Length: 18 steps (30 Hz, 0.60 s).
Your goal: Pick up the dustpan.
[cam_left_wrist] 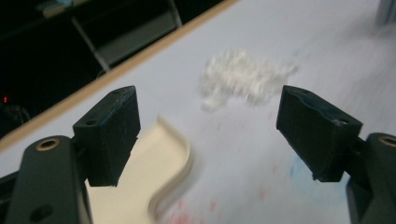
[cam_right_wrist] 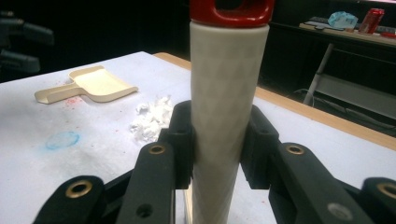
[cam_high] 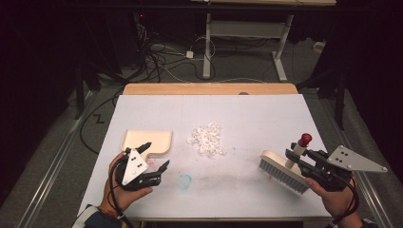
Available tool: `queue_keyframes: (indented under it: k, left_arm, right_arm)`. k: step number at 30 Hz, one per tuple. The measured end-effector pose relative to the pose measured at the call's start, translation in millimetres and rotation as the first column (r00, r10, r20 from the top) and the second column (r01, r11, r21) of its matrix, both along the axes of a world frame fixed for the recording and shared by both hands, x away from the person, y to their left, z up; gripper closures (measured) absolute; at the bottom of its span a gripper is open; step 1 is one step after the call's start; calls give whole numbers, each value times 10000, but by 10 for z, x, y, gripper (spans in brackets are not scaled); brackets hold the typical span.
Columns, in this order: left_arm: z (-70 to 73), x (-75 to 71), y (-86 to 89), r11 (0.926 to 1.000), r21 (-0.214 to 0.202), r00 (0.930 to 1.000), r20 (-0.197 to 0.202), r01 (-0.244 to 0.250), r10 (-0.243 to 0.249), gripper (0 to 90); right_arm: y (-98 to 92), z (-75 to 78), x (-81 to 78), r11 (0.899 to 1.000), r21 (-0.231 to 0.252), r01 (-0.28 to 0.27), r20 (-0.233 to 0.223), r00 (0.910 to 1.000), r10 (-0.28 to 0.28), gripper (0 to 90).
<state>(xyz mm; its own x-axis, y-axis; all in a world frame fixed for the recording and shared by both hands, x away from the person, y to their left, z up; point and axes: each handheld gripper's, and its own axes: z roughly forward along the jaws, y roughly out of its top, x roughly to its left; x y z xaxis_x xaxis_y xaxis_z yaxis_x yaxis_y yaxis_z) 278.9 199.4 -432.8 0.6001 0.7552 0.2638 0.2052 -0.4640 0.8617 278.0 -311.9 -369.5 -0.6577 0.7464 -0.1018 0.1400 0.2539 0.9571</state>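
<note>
One brush (cam_high: 285,172) clenched in right tongs (cam_high: 295,159); left tongs (cam_high: 157,156) released above one dustpan (cam_high: 147,141).

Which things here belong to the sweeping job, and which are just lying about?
Part of the job:
- brush, clamped in the right gripper
- cream dustpan, by the open left gripper
- pile of white scraps

Lying about:
- cables on the floor
- red can on the far table

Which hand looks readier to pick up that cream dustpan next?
Left, probably: the left gripper hangs open right by the dustpan, while the right gripper is shut on the brush.
</note>
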Motion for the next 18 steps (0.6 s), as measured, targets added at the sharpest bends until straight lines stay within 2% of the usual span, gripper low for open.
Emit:
queue_keyframes:
  k: [1, 3, 4, 7, 9, 10, 11, 12, 13, 15, 18]
  left_arm:
    - [0, 0, 0, 10000, 0, 10000, 0, 0, 0, 210]
    - [-105, 2, 170, 9994, 120, 9987, -384, -330, 334, 217]
    - [-118, -11, 196, 9989, 173, 9978, -504, -430, 438, 213]
    - [-159, -27, 307, 9970, -13, 9942, -754, -769, 766, 210]
    - [-166, -33, 323, 9968, -76, 9934, -836, -799, 790, 208]
    - [-185, -55, 352, 9960, -37, 9898, -1116, -894, 884, 207]
    - [-185, -55, 352, 9960, -37, 9898, -1116, -894, 884, 207]
    - [-205, -70, 377, 9955, -94, 9852, -1449, -943, 920, 205]
    - [-205, -70, 377, 9955, -94, 9852, -1449, -943, 920, 205]
    - [-212, -74, 393, 9916, 28, 9741, -1868, -1294, 1276, 205]
    - [-224, -73, 461, 9798, -510, 9391, -2987, -1934, 1698, 205]
  right_arm:
    - [-2, -2, 3, 10000, -14, 21, -10, 10000, -21, 701]
    - [2, -6, 7, 10000, -74, 25, 24, 10000, -25, 701]
    - [4, -6, 9, 9999, -99, 32, 59, 10000, -32, 701]
    - [3, -5, 7, 10000, -71, 45, 75, 10000, -45, 701]
    - [-3, -3, 13, 10000, -58, 74, 68, 9999, -73, 701]
    - [-5, 1, 21, 9999, -92, 82, 70, 9999, -82, 701]
    - [-5, 1, 21, 9999, -92, 82, 70, 9999, -82, 701]
    - [-6, 6, 36, 9999, -52, 102, 44, 9999, -102, 701]
    - [-7, 7, 49, 10000, -55, 80, 68, 9999, -79, 701]
    - [-3, 5, 67, 9999, -105, 97, 64, 9999, -96, 701]
    - [10, -4, 96, 9998, -183, 77, 94, 9999, -75, 701]
